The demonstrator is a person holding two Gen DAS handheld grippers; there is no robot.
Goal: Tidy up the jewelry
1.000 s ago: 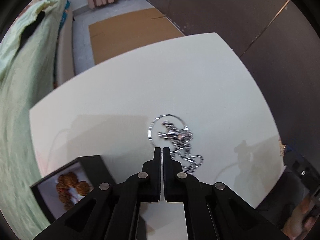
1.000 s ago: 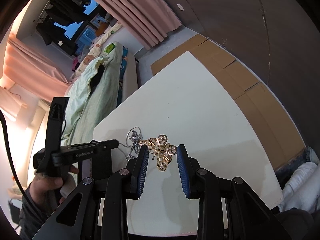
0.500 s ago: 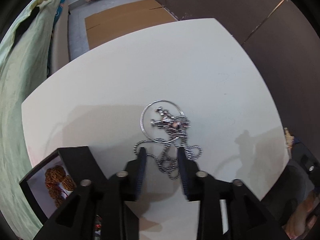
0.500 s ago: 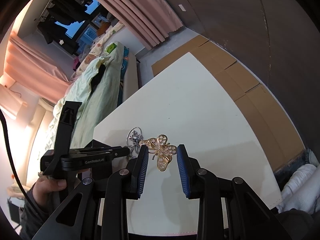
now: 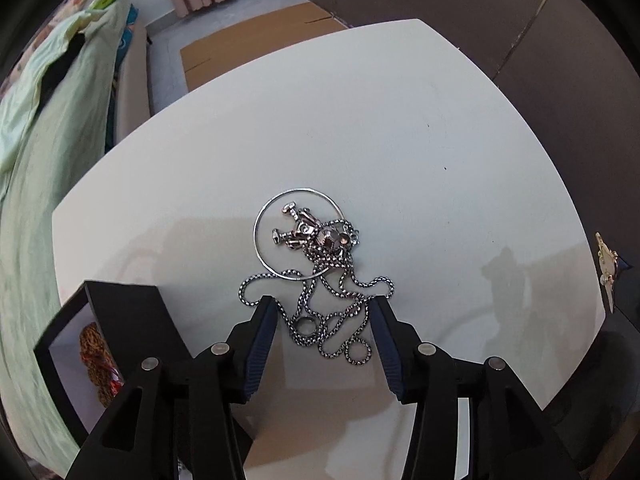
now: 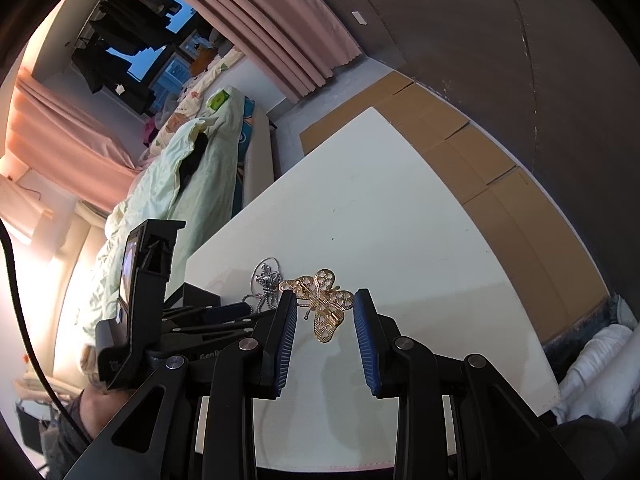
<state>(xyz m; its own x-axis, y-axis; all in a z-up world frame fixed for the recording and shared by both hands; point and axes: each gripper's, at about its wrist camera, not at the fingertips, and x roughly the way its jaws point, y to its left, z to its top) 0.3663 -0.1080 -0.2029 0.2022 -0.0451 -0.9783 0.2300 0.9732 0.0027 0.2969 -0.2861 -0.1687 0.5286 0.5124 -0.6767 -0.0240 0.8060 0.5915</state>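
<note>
A silver chain necklace (image 5: 332, 312) lies heaped on the white table (image 5: 400, 140), its pendant (image 5: 310, 236) inside a thin silver hoop (image 5: 260, 240). My left gripper (image 5: 322, 308) points down over the chain. Its jaws are opening, the chain's loops lie between the fingers, and the pads do not press on them. My right gripper (image 6: 322, 298) is shut on a gold butterfly brooch (image 6: 324, 304), held just above the table. In the right wrist view the necklace (image 6: 266, 278) lies just left of the brooch, by the left gripper (image 6: 236, 312).
A black box (image 5: 120, 304) with brown beads (image 5: 96, 356) inside stands at the table's near left corner. A bed with a green quilt (image 5: 40, 160) runs along the left side. Flat cardboard (image 5: 260, 36) lies on the floor beyond the table.
The left gripper's jaws went from shut to apart. It came closer to the table, so the chain now lies between its fingers. The right gripper and brooch stayed put.
</note>
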